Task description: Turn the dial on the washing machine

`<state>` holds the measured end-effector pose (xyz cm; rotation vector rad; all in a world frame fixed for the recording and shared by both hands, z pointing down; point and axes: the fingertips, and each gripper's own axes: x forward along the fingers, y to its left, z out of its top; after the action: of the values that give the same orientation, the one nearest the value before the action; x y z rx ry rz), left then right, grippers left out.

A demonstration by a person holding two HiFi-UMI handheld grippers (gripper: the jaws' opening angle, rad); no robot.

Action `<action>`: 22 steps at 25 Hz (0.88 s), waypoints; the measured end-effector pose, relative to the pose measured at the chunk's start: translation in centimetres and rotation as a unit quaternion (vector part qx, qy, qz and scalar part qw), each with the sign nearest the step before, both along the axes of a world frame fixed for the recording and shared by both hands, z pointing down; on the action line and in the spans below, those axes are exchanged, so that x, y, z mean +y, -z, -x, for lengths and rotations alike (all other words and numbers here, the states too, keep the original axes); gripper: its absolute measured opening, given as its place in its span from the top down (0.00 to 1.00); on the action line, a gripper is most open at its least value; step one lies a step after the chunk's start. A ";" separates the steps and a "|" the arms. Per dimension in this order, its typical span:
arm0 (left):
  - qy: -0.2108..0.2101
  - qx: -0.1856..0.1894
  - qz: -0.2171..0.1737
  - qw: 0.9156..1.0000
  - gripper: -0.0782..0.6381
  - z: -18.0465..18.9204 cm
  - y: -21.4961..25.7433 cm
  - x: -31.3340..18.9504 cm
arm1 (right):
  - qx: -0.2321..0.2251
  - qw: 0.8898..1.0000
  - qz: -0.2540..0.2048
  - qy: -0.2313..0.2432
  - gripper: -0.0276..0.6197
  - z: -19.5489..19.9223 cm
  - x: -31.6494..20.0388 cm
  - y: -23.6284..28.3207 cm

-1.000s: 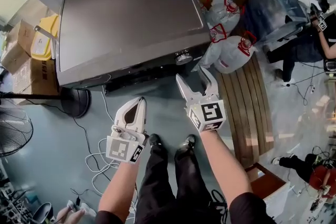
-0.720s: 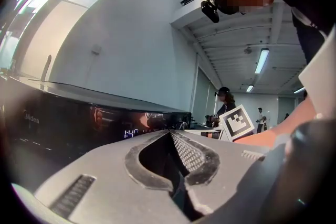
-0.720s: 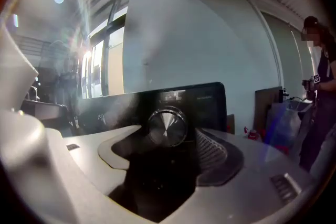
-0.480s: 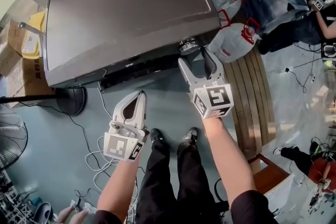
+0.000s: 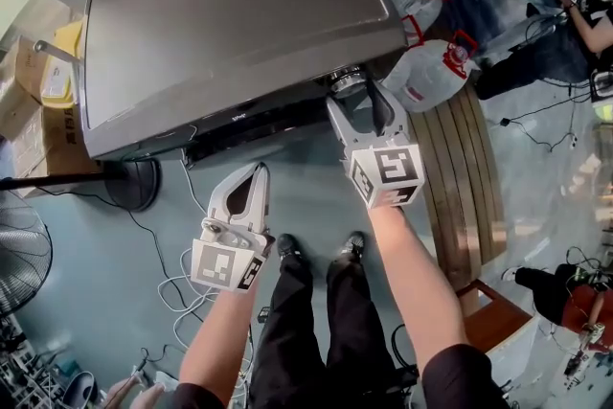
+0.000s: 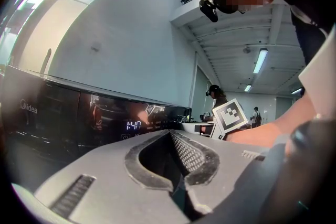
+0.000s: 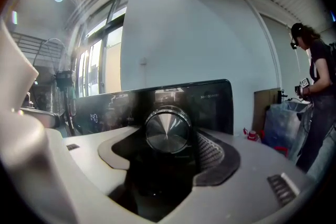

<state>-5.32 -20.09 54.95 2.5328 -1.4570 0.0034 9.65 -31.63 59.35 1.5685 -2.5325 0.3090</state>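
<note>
The dark grey washing machine fills the upper head view, its black control panel facing me. The silver dial sits at the panel's right end. My right gripper is open with its jaws standing on either side of the dial; the right pad is close beside it, and the left one stands apart. My left gripper hangs lower and to the left, short of the panel. It is shut on nothing, with its tips meeting below the lit display.
White sacks with red ties and a wooden pallet lie right of the machine. A fan stand base and loose cables are on the floor at left. Another person stands at far right.
My right gripper has moved forward and up until its open jaws flank the dial. The left gripper has hardly moved.
</note>
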 end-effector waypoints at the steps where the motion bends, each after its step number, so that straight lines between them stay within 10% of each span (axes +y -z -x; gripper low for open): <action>1: 0.000 0.001 0.000 1.000 0.87 0.0 0.0 0.0 | 0.002 1.000 0.001 -0.002 0.50 -0.1 -0.1 -0.1; 12: 0.002 0.004 0.006 1.000 0.87 -0.4 -0.3 0.0 | -0.020 1.000 0.012 -0.012 0.51 -0.3 -0.3 0.0; 22: -0.001 0.006 -0.004 1.000 0.87 -0.6 0.5 -0.9 | -0.143 0.987 0.074 -0.032 0.51 -0.5 -0.3 -0.2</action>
<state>-4.71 -20.97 54.46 2.5361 -1.4520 -0.0162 10.14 -31.92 59.53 1.6531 -2.5922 0.7618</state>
